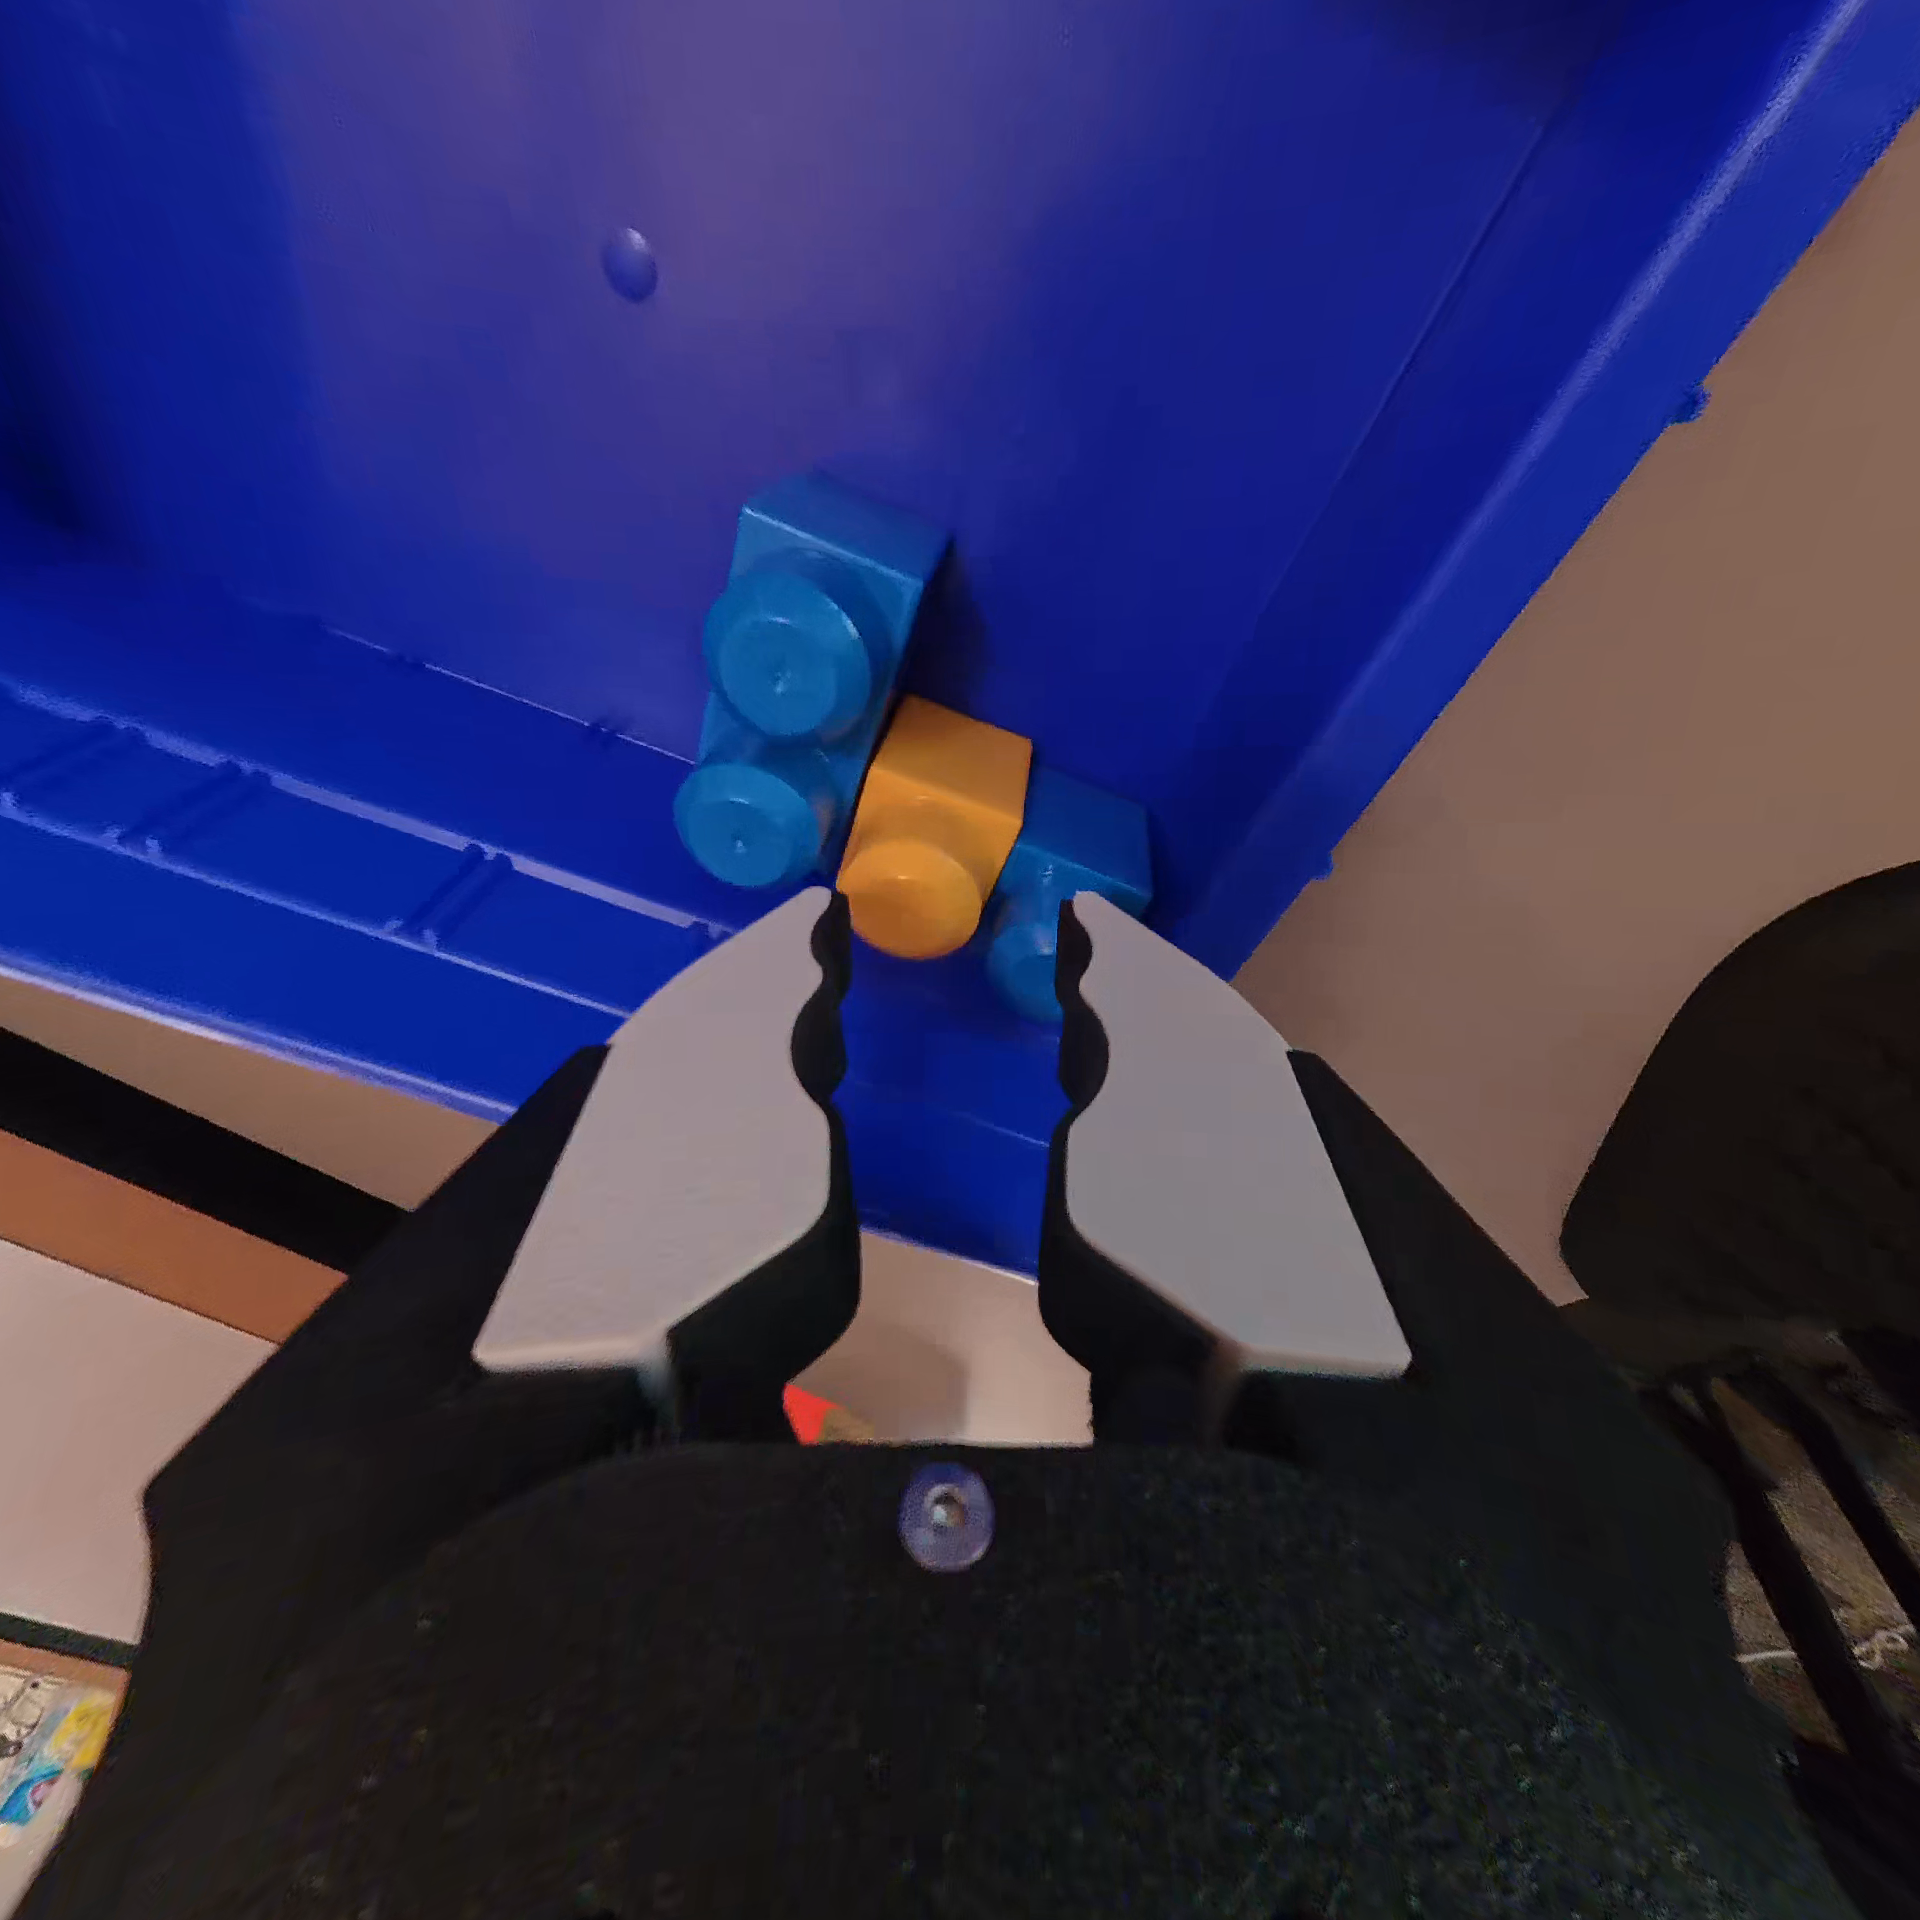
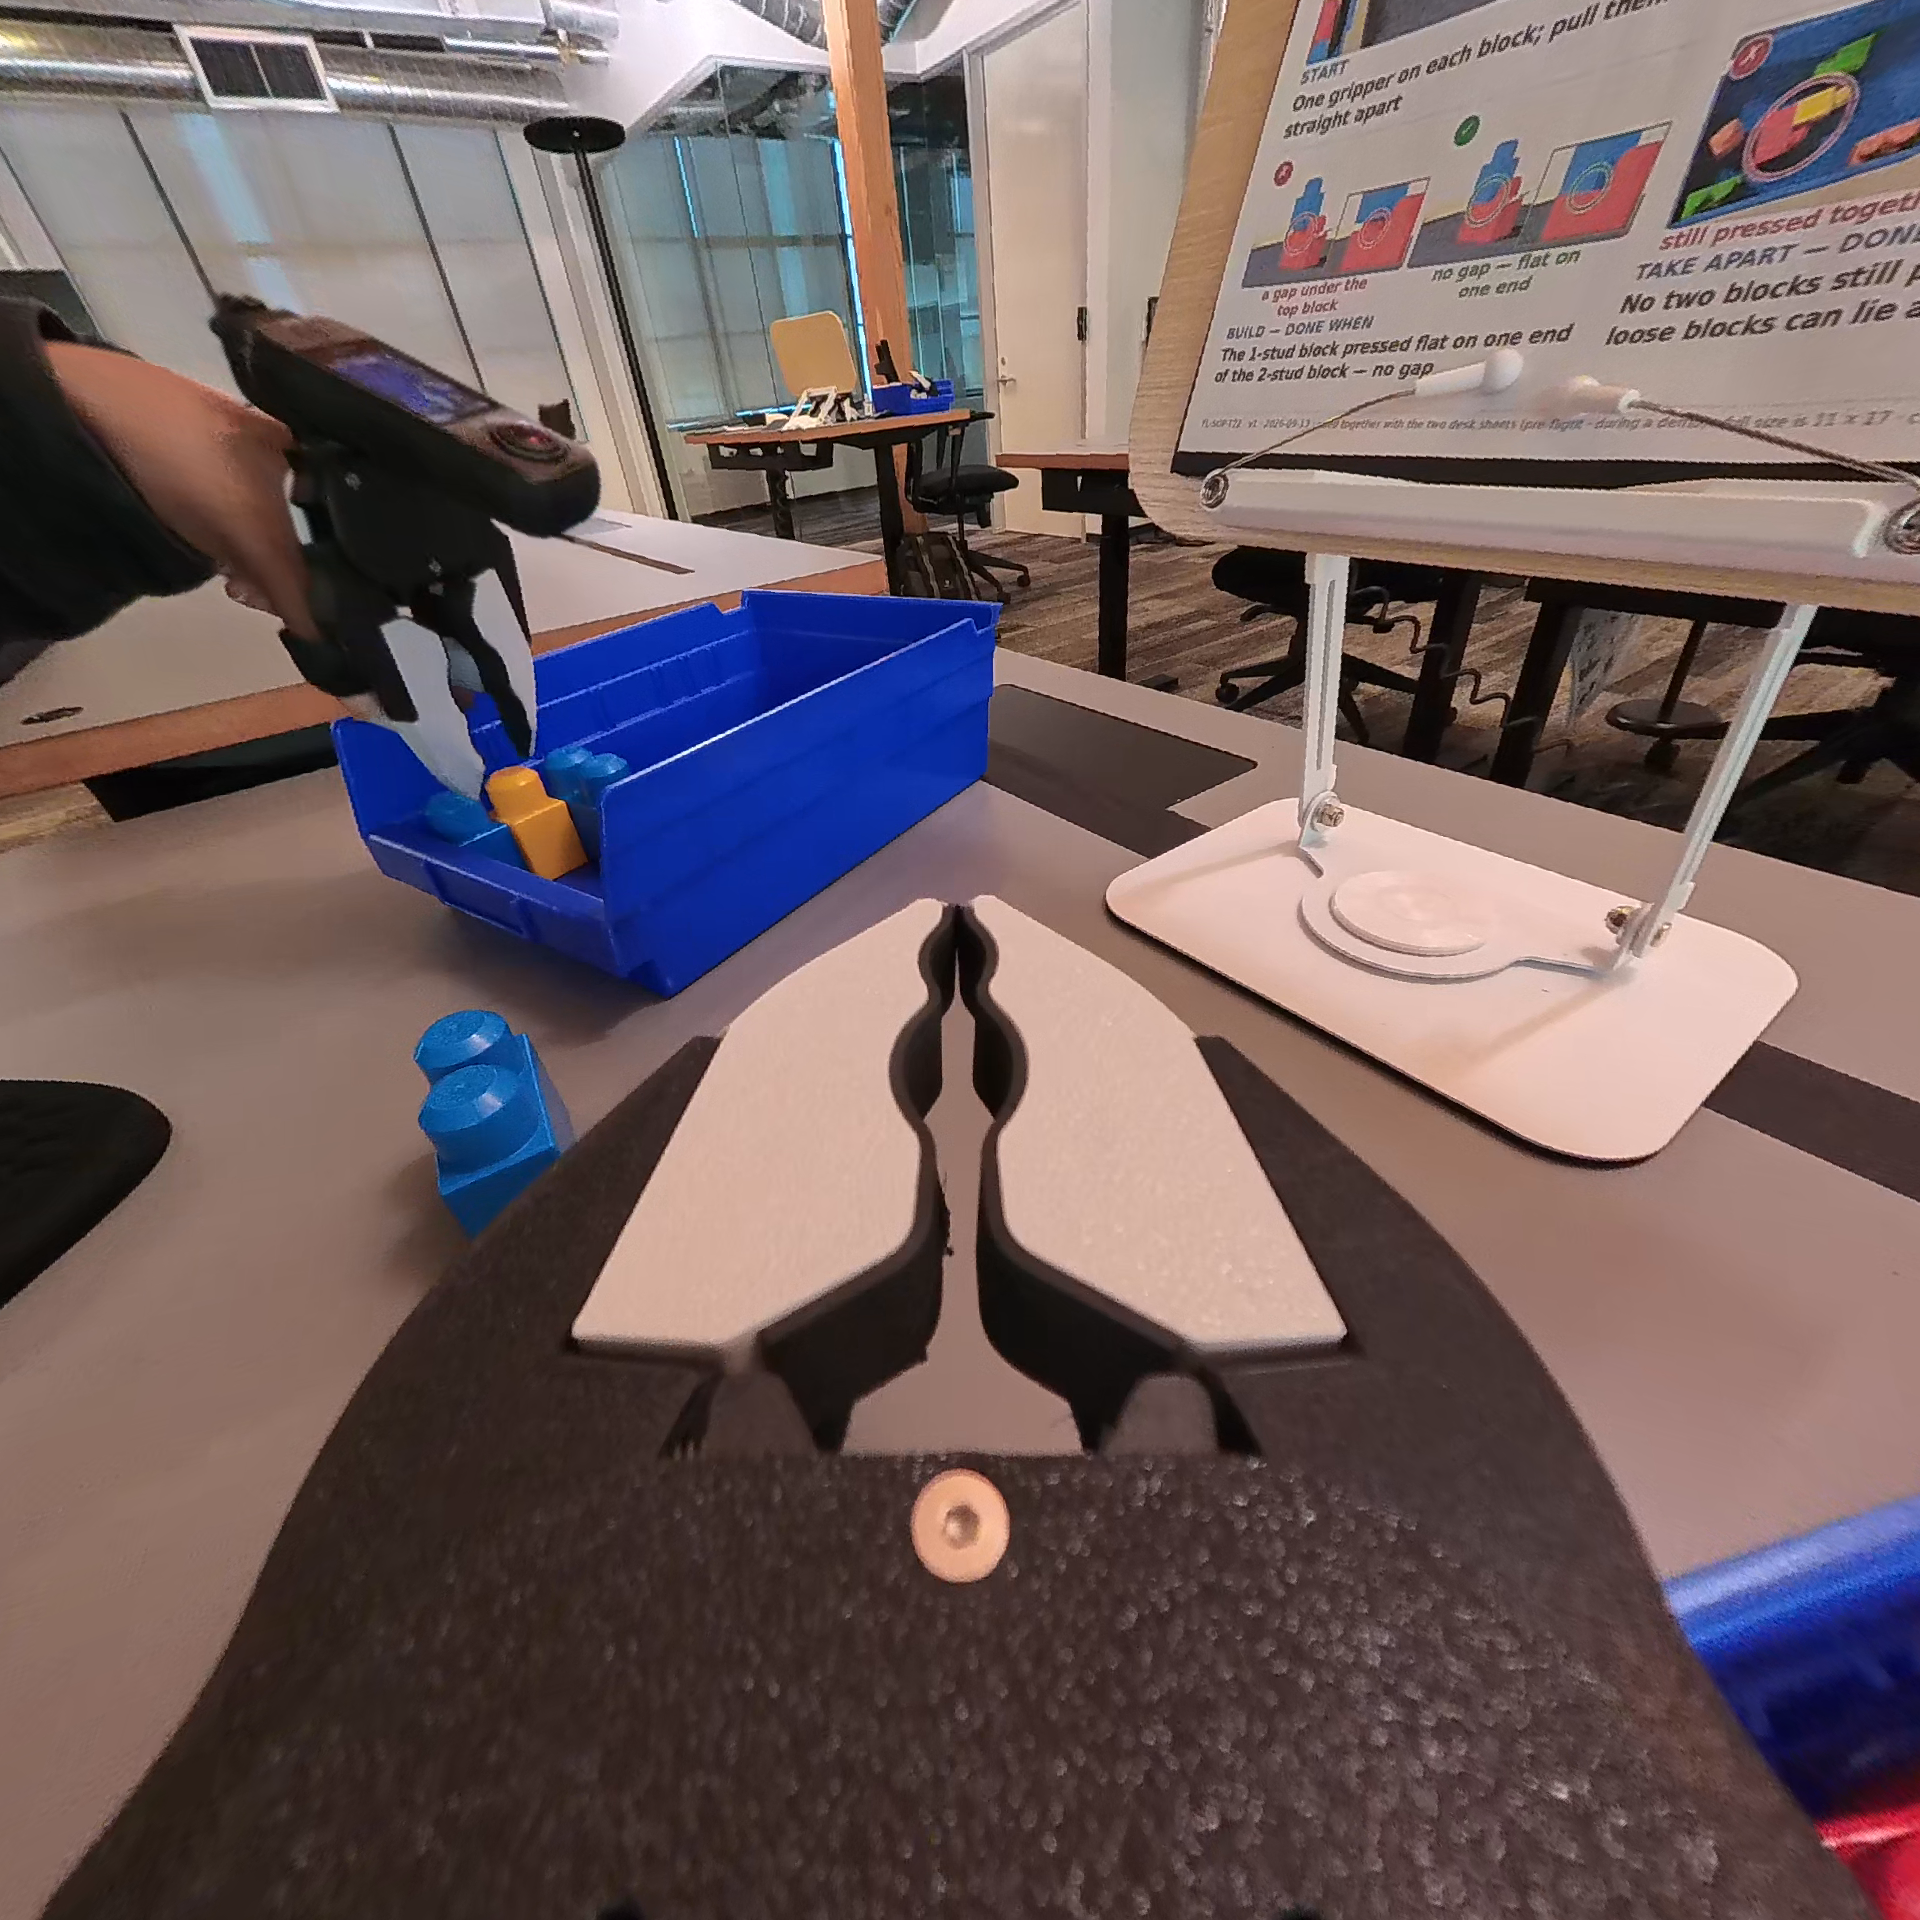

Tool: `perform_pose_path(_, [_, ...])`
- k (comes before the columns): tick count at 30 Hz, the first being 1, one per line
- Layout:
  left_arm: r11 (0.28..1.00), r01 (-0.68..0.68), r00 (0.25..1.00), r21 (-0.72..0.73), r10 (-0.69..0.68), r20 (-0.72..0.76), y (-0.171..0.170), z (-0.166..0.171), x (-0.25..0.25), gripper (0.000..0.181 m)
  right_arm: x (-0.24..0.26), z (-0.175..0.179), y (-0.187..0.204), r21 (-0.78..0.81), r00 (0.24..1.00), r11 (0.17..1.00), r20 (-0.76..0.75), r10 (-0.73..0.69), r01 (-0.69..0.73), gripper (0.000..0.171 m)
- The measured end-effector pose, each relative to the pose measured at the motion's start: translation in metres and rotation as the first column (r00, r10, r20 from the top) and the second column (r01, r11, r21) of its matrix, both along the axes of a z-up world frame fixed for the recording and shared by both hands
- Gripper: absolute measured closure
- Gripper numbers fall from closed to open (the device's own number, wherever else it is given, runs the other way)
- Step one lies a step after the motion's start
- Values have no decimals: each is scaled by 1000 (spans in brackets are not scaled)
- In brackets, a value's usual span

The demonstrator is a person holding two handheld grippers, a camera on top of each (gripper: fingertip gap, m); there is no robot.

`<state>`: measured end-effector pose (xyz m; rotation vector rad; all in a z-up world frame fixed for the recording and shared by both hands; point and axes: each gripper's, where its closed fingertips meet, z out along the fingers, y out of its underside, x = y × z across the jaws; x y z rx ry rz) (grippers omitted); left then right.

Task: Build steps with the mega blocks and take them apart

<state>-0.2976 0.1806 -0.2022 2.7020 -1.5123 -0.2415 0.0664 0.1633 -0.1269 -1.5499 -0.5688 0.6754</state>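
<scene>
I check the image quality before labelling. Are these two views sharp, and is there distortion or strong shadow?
Left wrist view: the orange block and the left gripper are fairly sharp, corners soft, blue bin evenly lit with a dark patch at left. Right wrist view: sharp right gripper, straight lines bend outward, bright windows behind, only soft shadows on the grey table.

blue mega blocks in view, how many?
3. Two sit in the blue bin, either side of the orange block: and. One stands on the table. More may be hidden.
</scene>
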Motion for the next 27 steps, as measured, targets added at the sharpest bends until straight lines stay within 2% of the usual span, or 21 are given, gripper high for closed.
perform_pose_path(7, [999,-27,999,-22,27,-29,5,-11,-2,149,0,0,0,-1,1000,1000,-1,1,-1,171])
perform_pose_path(13, [1000,18,999,-18,-19,-28,7,-12,2,154,1,1,0,1,1000,1000,-4,0,0,171])
perform_pose_path(16, [999,34,999,21,-34,11,6,2,11,154,1,2,0,3,1000,1000,-5,-1,1,171])
perform_pose_path(21, [991,93,991,101,-101,83,-3,46,37,155,0,1,-1,2,1000,1000,-1,2,-2,171])
perform_pose_path(24, [977,169,976,131,-184,114,-19,66,63,155,-2,0,-1,3,1000,1000,5,5,-5,171])
perform_pose_path(27, [957,262,950,120,-278,142,-43,70,93,155,-2,0,-2,4,1000,1000,8,7,-7,171])
